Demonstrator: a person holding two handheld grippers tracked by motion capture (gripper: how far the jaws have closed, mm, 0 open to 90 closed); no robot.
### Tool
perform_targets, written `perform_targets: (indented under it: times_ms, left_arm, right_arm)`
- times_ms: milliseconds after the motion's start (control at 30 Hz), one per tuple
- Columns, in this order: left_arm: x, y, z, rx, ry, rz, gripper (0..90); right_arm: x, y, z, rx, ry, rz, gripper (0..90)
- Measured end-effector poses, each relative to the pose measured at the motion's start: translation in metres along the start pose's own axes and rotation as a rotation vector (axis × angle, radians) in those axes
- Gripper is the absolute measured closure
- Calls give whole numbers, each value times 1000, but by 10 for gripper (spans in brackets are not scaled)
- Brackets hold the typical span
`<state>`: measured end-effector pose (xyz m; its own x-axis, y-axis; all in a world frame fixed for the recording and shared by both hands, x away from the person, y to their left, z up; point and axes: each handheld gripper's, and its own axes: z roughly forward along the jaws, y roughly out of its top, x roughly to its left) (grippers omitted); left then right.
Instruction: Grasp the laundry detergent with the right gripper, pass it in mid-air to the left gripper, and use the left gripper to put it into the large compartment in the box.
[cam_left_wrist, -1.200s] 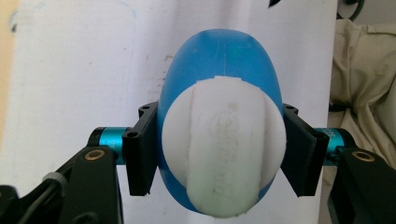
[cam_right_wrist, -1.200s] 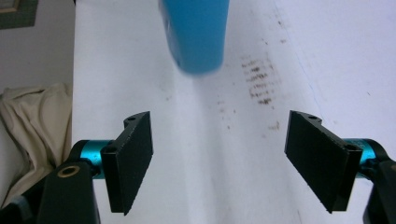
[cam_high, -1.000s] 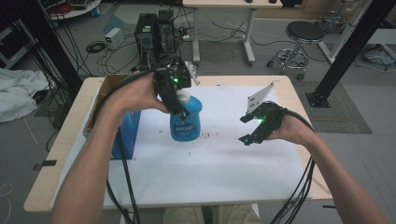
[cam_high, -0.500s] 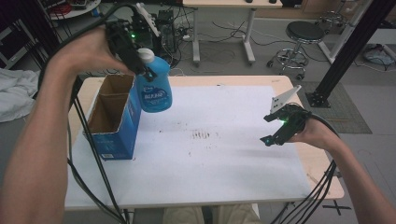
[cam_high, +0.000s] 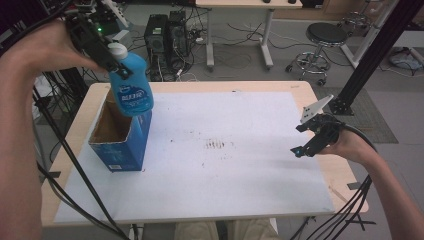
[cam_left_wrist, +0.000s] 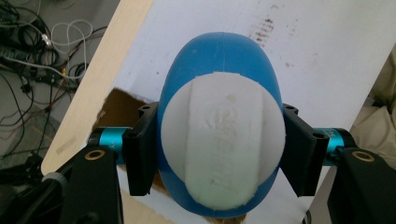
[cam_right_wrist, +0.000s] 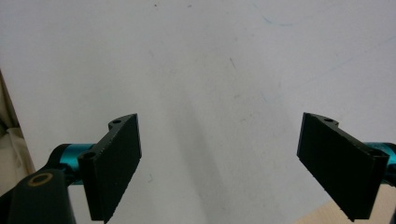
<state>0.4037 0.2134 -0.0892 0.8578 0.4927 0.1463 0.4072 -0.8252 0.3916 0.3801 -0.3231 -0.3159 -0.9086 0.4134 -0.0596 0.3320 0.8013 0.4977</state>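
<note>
Left hand-held gripper (cam_high: 116, 64) holds blue bottle (cam_high: 131, 86) upright, cap up.

The white sheet (cam_high: 225, 165) is lying bare across the middle and right of the tabletop (cam_high: 320, 95), giving open passage there. At the left edge the open cardboard box (cam_high: 120, 140) is standing as the one obstacle. The blue bottle (cam_high: 131, 85) is hanging over the box's mouth, partly blocking entry from above. The right gripper (cam_high: 307, 141) is hovering well apart.
</note>
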Motion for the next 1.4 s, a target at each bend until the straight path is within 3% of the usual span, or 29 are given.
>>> perform_targets:
  times_ms: [267, 767, 967, 1400]
  left_arm:
    - [7, -21, -2, 39, 17, -35, 380]
    - [18, -53, 5, 52, 17, -91, 380]
    - [21, -68, 28, 67, 6, -122, 380]
    - [19, -85, 96, 138, -33, -117, 379]
  right_arm:
    - [-1, -5, 3, 20, -4, 5, 130]
    - [0, -8, 7, 45, -12, 9, 130]
    - [1, -6, 11, 52, -8, 9, 130]
    - [3, -7, 19, 70, -3, 7, 130]
